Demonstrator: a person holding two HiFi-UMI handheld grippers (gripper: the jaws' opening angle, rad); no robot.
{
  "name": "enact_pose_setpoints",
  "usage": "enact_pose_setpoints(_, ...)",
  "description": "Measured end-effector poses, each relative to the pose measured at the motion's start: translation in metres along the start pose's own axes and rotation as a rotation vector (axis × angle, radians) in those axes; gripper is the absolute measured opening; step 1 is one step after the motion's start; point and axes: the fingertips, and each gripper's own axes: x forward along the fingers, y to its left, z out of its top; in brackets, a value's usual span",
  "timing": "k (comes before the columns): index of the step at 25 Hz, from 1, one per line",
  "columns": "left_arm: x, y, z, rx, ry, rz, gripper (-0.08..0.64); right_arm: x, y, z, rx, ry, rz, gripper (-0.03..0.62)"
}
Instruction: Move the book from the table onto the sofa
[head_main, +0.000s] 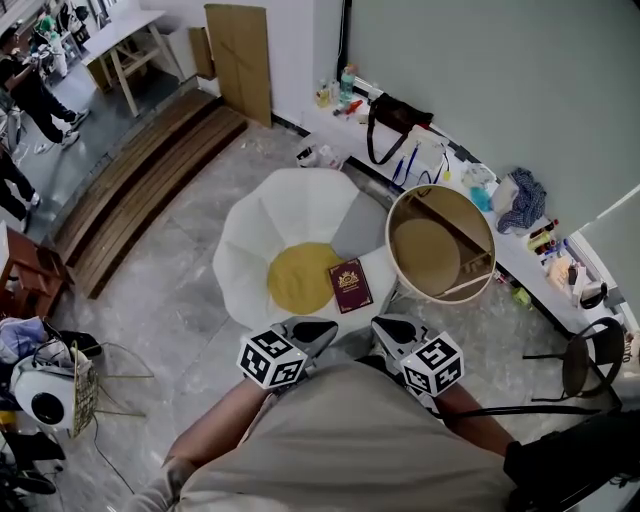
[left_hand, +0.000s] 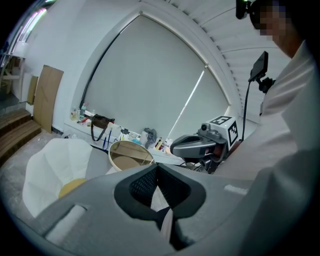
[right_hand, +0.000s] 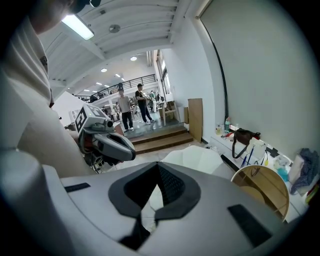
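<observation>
The left hand-held gripper (head_main: 316, 329) is sitting fully closed, its dark ribbed pads (left_hand: 146, 184) pressing together with nothing between them. The right hand-held gripper (head_main: 392, 328) is likewise closed and holding nothing, its pads (right_hand: 170, 186) meeting at a thin seam. Neither one is touching the book.

In the head view both are hovering side by side at lower centre, tucked close against the person's beige shirt (head_main: 350, 440). Their marker cubes are facing upward and their grey moulded noses are tilting slightly downward toward the sofa. The bare forearms (head_main: 215, 420) are coming up from the bottom edge, elbows bent. Each gripper view is catching the other one alongside: the right one (left_hand: 200, 145) is showing at right of centre, the left one (right_hand: 107, 142) at left of centre.

The book (head_main: 350, 285), a thin maroon hardcover with gold ornament, is lying flat on the sofa (head_main: 270, 220) at the middle of the head view. It is sitting just right of a round mustard-yellow seat cushion (head_main: 300, 277) and overlapping its edge. The sofa is white, smooth and shaped in scalloped petals. Just to its right is standing the round wooden counter (head_main: 425, 255), light tan with a raised rim, bare on top. The floor (head_main: 190, 290) is showing grey marbled tiles.
</observation>
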Motion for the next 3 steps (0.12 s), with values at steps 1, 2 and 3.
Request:
enact_pose_setpoints(1,0.001,0.0013,0.0,-0.003,0.0,0.0,0.008,0.0007,-0.0014,-0.0005,0.001,0.001,-0.001,0.012)
enact_pose_setpoints(2,0.0017,0.0027,-0.0001,-0.006,0.0,0.001,0.008,0.0015,-0.0026,-0.0009,0.002,0.003,-0.001,0.012)
enact_pose_setpoints(3,0.0024,0.0042,-0.0003,-0.01,0.001,0.001,0.008,0.0025,-0.0037,-0.0013,0.002,0.004,-0.001,0.012)
